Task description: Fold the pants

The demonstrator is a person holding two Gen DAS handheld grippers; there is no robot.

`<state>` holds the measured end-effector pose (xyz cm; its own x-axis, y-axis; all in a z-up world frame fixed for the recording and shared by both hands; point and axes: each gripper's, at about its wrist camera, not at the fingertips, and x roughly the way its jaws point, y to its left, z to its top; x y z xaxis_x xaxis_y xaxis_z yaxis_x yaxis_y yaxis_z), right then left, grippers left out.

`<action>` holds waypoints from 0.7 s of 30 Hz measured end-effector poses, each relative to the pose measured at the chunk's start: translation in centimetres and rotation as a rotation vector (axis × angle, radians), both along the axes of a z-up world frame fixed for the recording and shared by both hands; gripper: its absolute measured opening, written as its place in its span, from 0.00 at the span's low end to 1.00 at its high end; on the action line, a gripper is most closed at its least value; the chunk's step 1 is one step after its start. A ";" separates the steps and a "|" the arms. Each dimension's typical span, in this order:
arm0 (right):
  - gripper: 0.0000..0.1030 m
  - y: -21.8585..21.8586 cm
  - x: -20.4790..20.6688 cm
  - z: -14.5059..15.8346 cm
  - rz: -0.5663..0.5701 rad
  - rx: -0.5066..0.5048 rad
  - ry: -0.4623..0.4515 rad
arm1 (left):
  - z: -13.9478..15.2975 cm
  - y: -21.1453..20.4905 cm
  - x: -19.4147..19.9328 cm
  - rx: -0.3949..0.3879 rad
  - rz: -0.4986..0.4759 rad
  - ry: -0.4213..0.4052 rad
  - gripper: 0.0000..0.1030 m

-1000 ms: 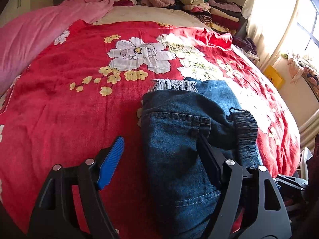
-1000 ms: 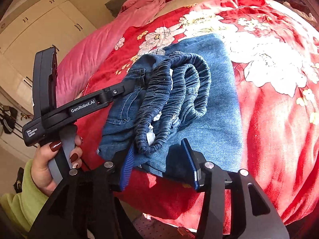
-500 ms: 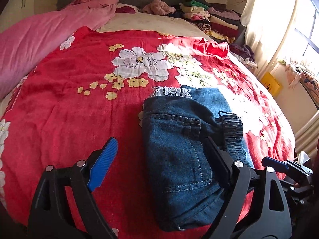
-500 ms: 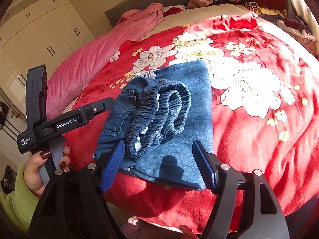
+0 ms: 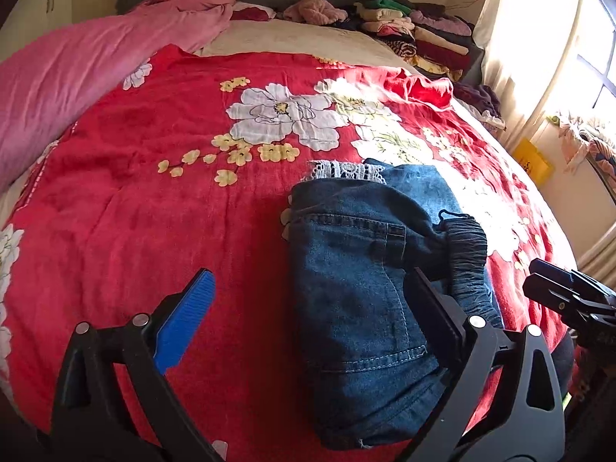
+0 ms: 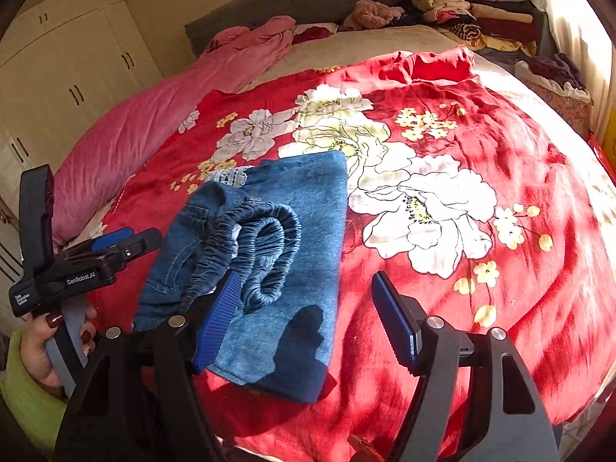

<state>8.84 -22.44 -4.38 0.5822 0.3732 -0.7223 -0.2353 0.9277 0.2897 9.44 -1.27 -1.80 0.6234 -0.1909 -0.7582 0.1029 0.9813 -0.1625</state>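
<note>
The jeans (image 6: 277, 269) lie on the red flowered blanket (image 6: 481, 146) of the bed, near its front edge, already doubled into a thick packet with the elastic waistband (image 6: 265, 246) curled on top and a strip of white lace (image 5: 348, 170) showing at the far end. I judge the folding nearly finished: this looks like the letting-go after the last fold.

The left tongs (image 5: 308, 308) are opening wide; the jeans lie partly between the jaws, but the pads do not press the cloth. The right tongs (image 6: 308, 319) are released too, spread over the near corner of the packet and gripping nothing. A hand (image 6: 42, 342) in a green sleeve holds the left tool's handle.

Next, I think, the loose waistband should be pressed flat, or the packet carried to the pile of folded clothes (image 5: 419, 34) at the head of the bed. That needs a grip through all layers.
</note>
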 end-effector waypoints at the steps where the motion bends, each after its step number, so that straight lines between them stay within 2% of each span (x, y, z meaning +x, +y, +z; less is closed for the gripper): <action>1: 0.67 0.0 0.6 -0.4 0.005 0.006 0.011 | -0.2 -0.1 0.2 -0.004 -0.003 0.005 0.89; 8: 0.67 0.9 4.2 -3.4 0.049 0.032 0.109 | -2.0 -1.4 1.6 0.030 -0.027 0.038 0.89; 12: 0.68 0.7 5.4 -4.7 0.064 0.121 0.153 | -3.3 -1.9 2.3 0.013 -0.043 0.072 0.88; 13: 0.68 0.8 5.5 -4.7 0.078 0.138 0.154 | -3.5 -1.9 2.5 0.006 -0.047 0.077 0.87; 15: 0.68 1.5 5.6 -4.8 0.108 0.124 0.145 | -3.7 -2.1 2.7 -0.010 -0.059 0.080 0.72; 16: 0.61 2.0 5.7 -4.9 0.131 0.119 0.138 | -3.6 -2.3 2.7 -0.017 -0.067 0.081 0.66; 17: 0.49 2.3 5.8 -5.0 0.150 0.122 0.135 | -3.5 -2.6 2.8 -0.023 -0.077 0.081 0.56; 18: 0.44 2.7 5.9 -5.0 0.165 0.123 0.132 | -3.5 -2.8 2.8 -0.021 -0.084 0.081 0.50; 19: 0.31 3.0 5.9 -4.9 0.183 0.126 0.123 | -3.5 -3.1 2.8 -0.014 -0.087 0.078 0.48; 20: 0.25 3.2 5.7 -4.7 0.194 0.124 0.105 | -3.4 -3.2 2.7 -0.011 -0.090 0.076 0.43; 21: 0.24 3.5 5.5 -4.2 0.201 0.111 0.080 | -3.2 -3.2 2.7 -0.013 -0.089 0.071 0.38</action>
